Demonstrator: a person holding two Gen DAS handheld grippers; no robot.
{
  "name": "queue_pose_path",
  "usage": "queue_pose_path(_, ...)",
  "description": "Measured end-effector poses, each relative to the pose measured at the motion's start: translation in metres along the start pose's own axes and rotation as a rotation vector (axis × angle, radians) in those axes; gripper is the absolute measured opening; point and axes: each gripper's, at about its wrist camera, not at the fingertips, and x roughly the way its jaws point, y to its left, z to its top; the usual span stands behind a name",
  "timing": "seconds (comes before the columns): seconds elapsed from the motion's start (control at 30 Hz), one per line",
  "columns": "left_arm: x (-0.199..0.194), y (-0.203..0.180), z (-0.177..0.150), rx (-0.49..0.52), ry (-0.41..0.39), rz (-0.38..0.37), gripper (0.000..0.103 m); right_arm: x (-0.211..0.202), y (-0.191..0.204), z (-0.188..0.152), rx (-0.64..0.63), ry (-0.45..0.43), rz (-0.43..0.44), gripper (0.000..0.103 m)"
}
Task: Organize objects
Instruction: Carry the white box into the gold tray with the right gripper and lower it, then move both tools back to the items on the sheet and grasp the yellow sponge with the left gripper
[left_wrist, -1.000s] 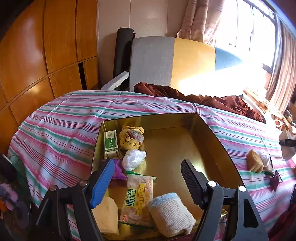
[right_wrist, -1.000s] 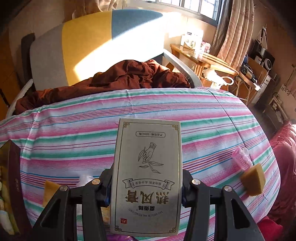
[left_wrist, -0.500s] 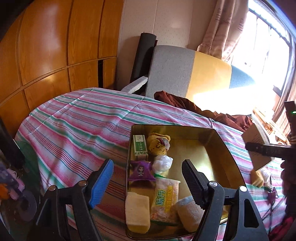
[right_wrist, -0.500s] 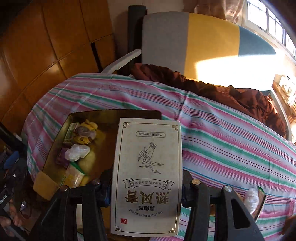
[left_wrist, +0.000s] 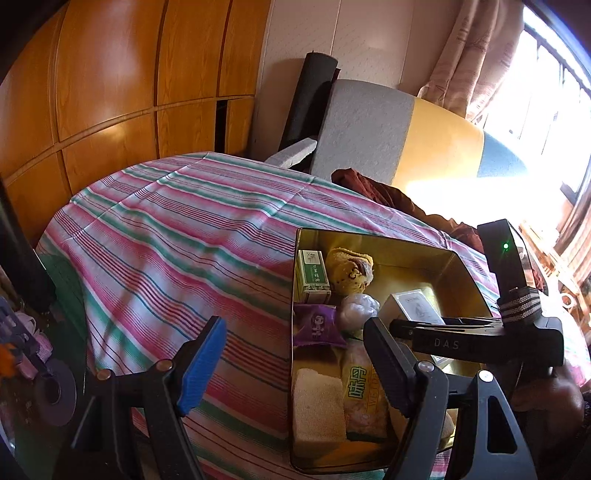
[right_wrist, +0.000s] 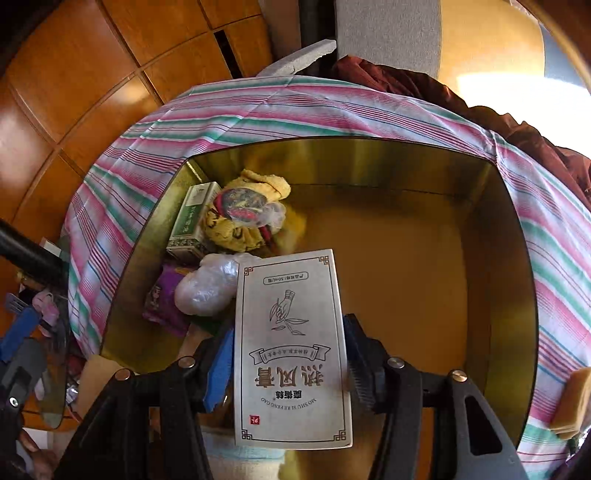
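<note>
A gold tin (right_wrist: 509, 258) lies on the striped cloth. My right gripper (right_wrist: 290, 328) points down into it with a white printed carton (right_wrist: 291, 350) between its fingers. The jaws are opening: the blue pads stand just off the carton's sides, and it hangs low over the tin's bare floor. In the left wrist view the same carton (left_wrist: 413, 306) and the right gripper (left_wrist: 402, 326) show inside the tin (left_wrist: 469, 273). My left gripper (left_wrist: 293, 332) is open and empty, over the tin's left wall and the cloth.
Along the tin's left side lie a green box (right_wrist: 190, 221), a yellow cloth bundle (right_wrist: 240, 221), a white plastic wad (right_wrist: 207, 288), a purple packet (left_wrist: 317, 326), a snack packet (left_wrist: 362, 391) and a sponge (left_wrist: 317, 410). Another sponge (right_wrist: 572, 402) sits on the cloth outside the tin's right wall.
My right gripper swung left from over the bare cloth to above the tin and tipped downward; its pads have parted from the carton. My left gripper drifted left, off the tin's middle.
</note>
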Motion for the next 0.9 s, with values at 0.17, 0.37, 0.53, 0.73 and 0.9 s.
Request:
queue_pose_path(0.17, 0.0, -0.003, -0.001, 0.006, 0.003, -0.006, 0.077, -0.016, -0.012, -0.004, 0.047, -0.033, 0.057, 0.062)
queue_pose_path(0.37, -0.001, -0.019, -0.003, 0.045, 0.01, -0.032, 0.078, -0.06, -0.039, -0.019, 0.067, -0.13, 0.019, 0.067)
queue_pose_path(0.53, -0.004, -0.041, -0.005, 0.099, 0.014, -0.08, 0.08, -0.094, -0.08, -0.038, 0.13, -0.176, -0.068, 0.067)
queue_pose_path(0.73, -0.007, -0.078, -0.007, 0.183, 0.022, -0.143, 0.08, -0.14, -0.156, -0.076, 0.249, -0.215, -0.202, 0.067)
queue_pose_path(0.9, -0.012, -0.118, -0.01, 0.275, 0.024, -0.207, 0.08, -0.177, -0.233, -0.111, 0.422, -0.237, -0.366, 0.067)
